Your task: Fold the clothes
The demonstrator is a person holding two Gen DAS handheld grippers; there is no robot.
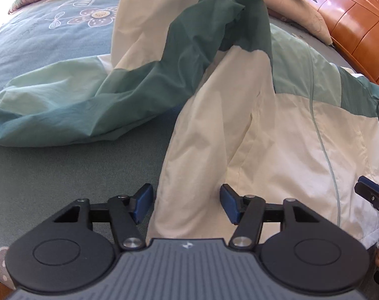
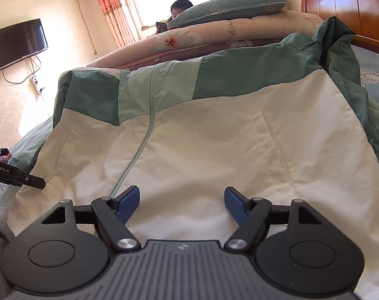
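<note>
bed: (image 1: pixel 52 175) grey-green sheet w/ flower print, fills left wrist view from 7 to 11 o'clock; jacket lies on it.
headboard: (image 1: pixel 351 25) glossy orange-brown wood, 1–2 o'clock in left wrist view.
jacket: (image 2: pixel 214 137) cream body w/ dark green + pale mint panels, spread on bed, fills centre of right wrist view; pale green zip line runs from 11 o'clock down to 7 o'clock of centre; slit pockets either side.
sleeve: (image 1: pixel 72 110) green/mint, lies flat toward 9 o'clock in left wrist view; a 2nd part of the jacket is bunched up toward 12 o'clock.
bedding pile: (image 2: pixel 209 37) folded floral quilts w/ green pillow on top, 12 o'clock behind jacket in right wrist view.
TV: (image 2: pixel 17 42) dark screen on wall, 10 o'clock.
person: (image 2: pixel 179 7) seen partly behind the pile by the window, holding a phone.
left gripper: (image 1: pixel 185 203) fingers apart, a raised cream fold of jacket betw. the blue pads; pads not pressing on it as far as seen.
right gripper: (image 2: pixel 182 205) fingers spread wide over jacket's cream hem area, nothing pinched.
</note>
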